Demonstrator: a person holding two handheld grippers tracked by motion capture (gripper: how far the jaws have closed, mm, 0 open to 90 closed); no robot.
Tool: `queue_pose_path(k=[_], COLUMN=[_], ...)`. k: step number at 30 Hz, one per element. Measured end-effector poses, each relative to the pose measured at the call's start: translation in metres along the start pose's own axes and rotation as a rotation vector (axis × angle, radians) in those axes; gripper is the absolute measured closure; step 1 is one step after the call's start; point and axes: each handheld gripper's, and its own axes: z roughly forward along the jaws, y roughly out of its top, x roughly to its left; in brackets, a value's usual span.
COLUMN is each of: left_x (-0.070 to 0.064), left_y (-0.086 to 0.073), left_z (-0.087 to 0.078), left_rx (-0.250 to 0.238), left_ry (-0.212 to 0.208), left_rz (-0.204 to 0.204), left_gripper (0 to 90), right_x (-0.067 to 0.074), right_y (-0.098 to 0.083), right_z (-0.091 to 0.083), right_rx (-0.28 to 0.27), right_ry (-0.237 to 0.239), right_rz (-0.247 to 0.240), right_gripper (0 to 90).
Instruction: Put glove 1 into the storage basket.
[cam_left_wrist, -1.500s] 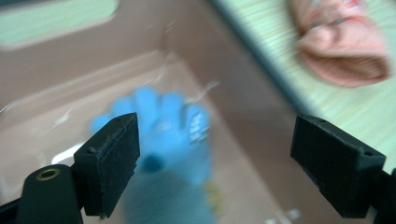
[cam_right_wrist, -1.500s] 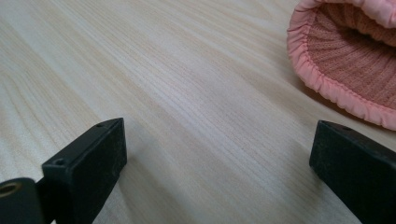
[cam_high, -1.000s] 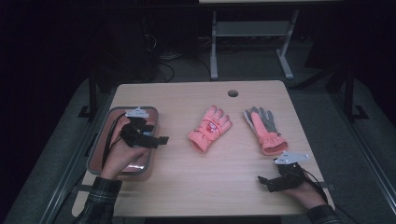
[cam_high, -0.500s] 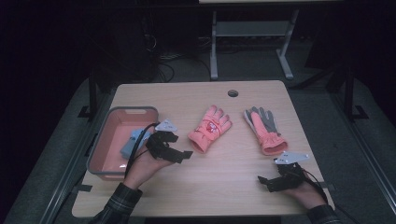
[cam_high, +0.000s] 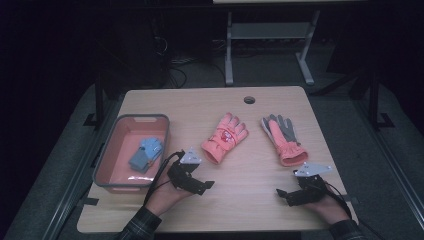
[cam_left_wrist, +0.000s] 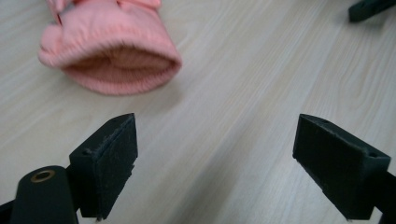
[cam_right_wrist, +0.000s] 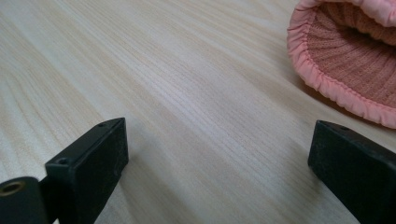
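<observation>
Left claw (cam_high: 206, 185) sits low over the desk (cam_high: 210, 102), its jaws spread wide with nothing between them, just near of the cuff of the pink glove (cam_high: 224, 138). In the left gripper view that cuff (cam_left_wrist: 112, 56) lies open toward the jaws, apart from them, with bare wood between.

Right claw (cam_high: 281, 193) rests at the near right of the desk, jaws likewise spread and empty. Just far of it lies the second glove (cam_high: 283, 138), pink with a grey palm, its cuff pointing near; the right gripper view shows this ribbed cuff (cam_right_wrist: 348, 60) close to the right-hand jaw but not touching it.

Both gloves lie flat, well apart from each other, fingers pointing far. Nothing stands between either claw and its nearest glove.

At the left of the desk a grey-rimmed pink bin (cam_high: 108, 152) holds a blue glove (cam_high: 146, 154).
</observation>
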Motion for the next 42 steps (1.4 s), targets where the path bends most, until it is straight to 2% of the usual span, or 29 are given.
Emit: queue_pose_path(k=[9, 12, 14, 18, 21, 23, 24, 28, 32, 35, 42], left_x=[-0.003, -0.003, -0.004, -0.004, -0.003, -0.002, -0.002, -0.003, -0.002, -0.002, -0.003], left_y=[-0.023, -0.028, -0.03, -0.034, -0.037, -0.038, -0.039, -0.039, -0.039, -0.039, -0.039], left_z=[0.015, 0.018, 0.02, 0.02, 0.021, 0.021, 0.021, 0.022, 0.022, 0.022, 0.022], left_rx=[0.04, 0.055, 0.04, 0.006, -0.018, -0.035, -0.042, -0.052, -0.048, -0.047, -0.051], left_ry=[0.029, 0.038, 0.053, 0.044, 0.039, 0.035, 0.033, 0.029, 0.03, 0.03, 0.032], left_rz=[0.027, 0.046, 0.054, 0.067, 0.073, 0.075, 0.075, 0.064, 0.071, 0.071, 0.067], left_gripper=[13.3, 13.3, 12.7, 12.5, 12.4, 12.4, 12.4, 12.4, 12.4, 12.4, 12.4], right_x=[0.0, 0.001, 0.002, 0.003, 0.004, 0.005, 0.005, 0.001, -0.005, -0.01, -0.028], right_y=[0.001, 0.002, 0.003, 0.006, 0.01, 0.014, 0.017, 0.026, 0.035, 0.041, 0.059], right_z=[-0.002, -0.003, -0.005, -0.009, -0.014, -0.02, -0.024, -0.029, -0.033, -0.035, -0.037], right_rx=[0.012, 0.017, 0.014, 0.004, 0.004, -0.011, -0.016, -0.027, -0.046, -0.058, -0.091], right_ry=[-0.005, 0.002, 0.005, 0.008, 0.024, 0.031, 0.043, 0.046, 0.052, 0.053, 0.022], right_rz=[-0.002, -0.003, -0.006, -0.007, -0.001, -0.002, 0.004, 0.017, 0.037, 0.04, 0.043], right_gripper=[6.6, 11.8, 13.5, 17.7, 30.1, 42.1, 51.6, 74.3, 89.5, 90.0, 90.0])
